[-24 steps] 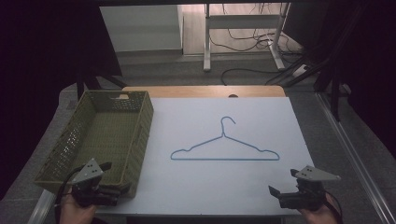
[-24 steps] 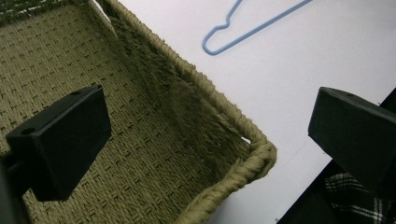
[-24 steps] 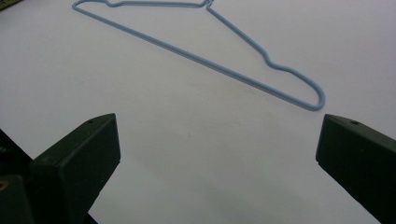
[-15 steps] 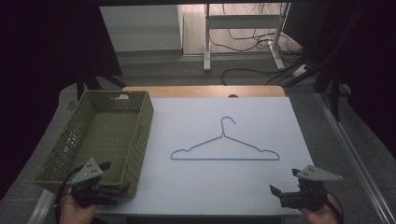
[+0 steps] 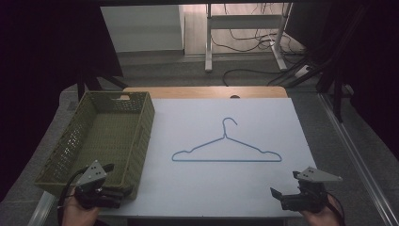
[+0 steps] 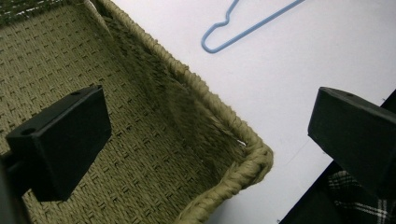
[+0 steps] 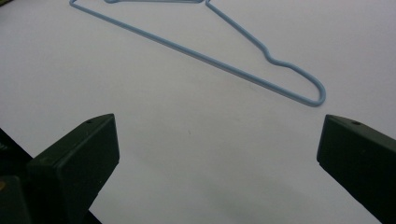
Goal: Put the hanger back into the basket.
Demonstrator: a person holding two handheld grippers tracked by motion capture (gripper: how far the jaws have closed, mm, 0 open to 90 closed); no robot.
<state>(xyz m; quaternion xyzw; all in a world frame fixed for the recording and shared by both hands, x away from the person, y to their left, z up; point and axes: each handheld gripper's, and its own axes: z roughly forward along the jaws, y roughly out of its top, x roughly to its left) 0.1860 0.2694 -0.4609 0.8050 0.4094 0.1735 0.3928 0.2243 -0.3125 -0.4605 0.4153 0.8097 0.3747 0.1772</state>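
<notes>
A blue wire hanger [image 5: 226,149] lies flat in the middle of the white table sheet [image 5: 197,188], hook pointing away from me. An olive woven basket [image 5: 141,127] stands empty at the left. My left gripper [image 5: 123,192] hovers at the basket's near right corner, open and holding nothing. In the left gripper view its jaws stand wide apart over the basket rim [image 6: 243,140], with one end of the hanger [image 6: 219,39] beyond. My right gripper [image 5: 284,187] sits at the near right edge, open and empty. In the right gripper view the hanger [image 7: 219,60] lies ahead of its spread jaws.
A wooden table edge [image 5: 202,92] shows beyond the white sheet. Behind the table are a white desk frame [image 5: 244,37] and cables [image 5: 263,73] on the grey floor. Bare white sheet lies between the hanger and both grippers.
Both grippers have drifted slightly toward the near edge of the table. The hanger and the basket have not moved.
</notes>
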